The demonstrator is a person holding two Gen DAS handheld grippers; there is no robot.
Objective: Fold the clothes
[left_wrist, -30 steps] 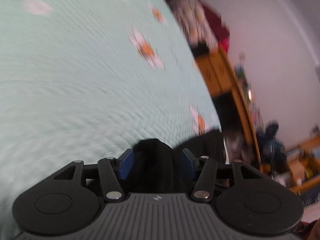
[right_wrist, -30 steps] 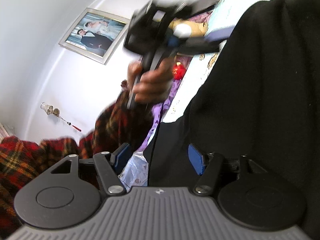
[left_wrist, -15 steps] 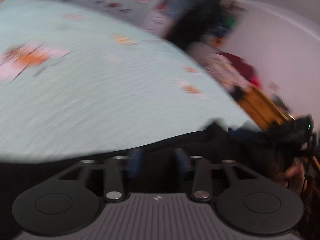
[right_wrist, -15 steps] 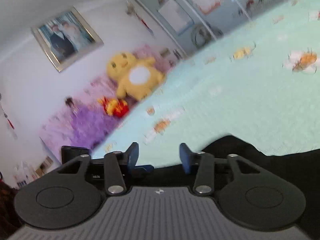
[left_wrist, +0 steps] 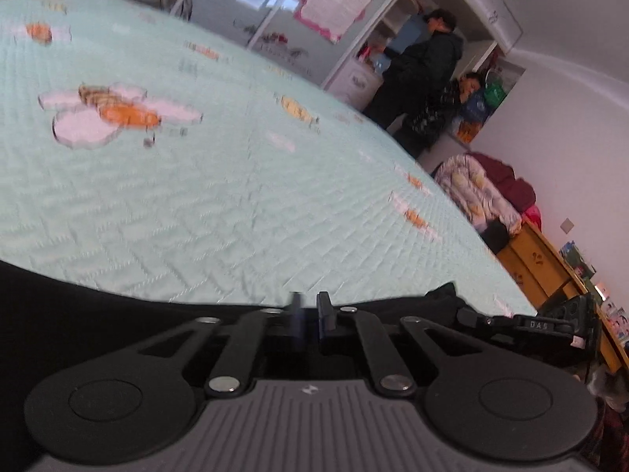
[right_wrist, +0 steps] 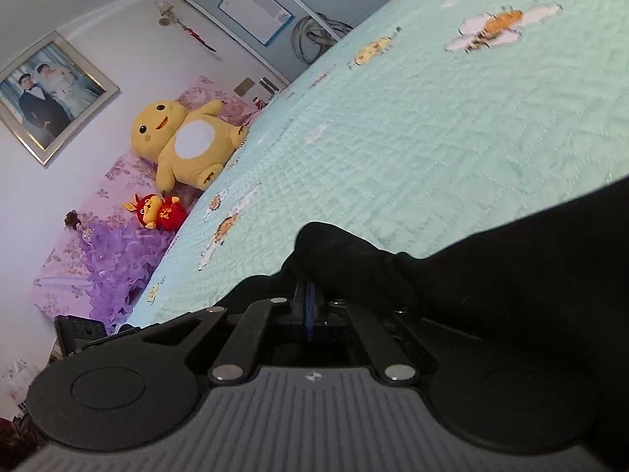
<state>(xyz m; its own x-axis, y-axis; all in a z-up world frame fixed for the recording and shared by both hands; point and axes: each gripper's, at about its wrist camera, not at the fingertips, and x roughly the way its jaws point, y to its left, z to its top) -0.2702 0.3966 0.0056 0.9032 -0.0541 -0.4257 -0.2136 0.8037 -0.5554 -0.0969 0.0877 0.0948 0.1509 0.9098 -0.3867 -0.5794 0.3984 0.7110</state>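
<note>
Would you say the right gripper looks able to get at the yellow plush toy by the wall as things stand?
Probably not right away. The right gripper is shut on the black garment, and the yellow plush toy sits far across the green bedspread. Nothing blocks the path, but the garment would have to be let go first.

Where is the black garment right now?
The black garment lies along the near edge of the mint bedspread, pinched at one end by the right tongs and at the other by the left tongs.
</note>
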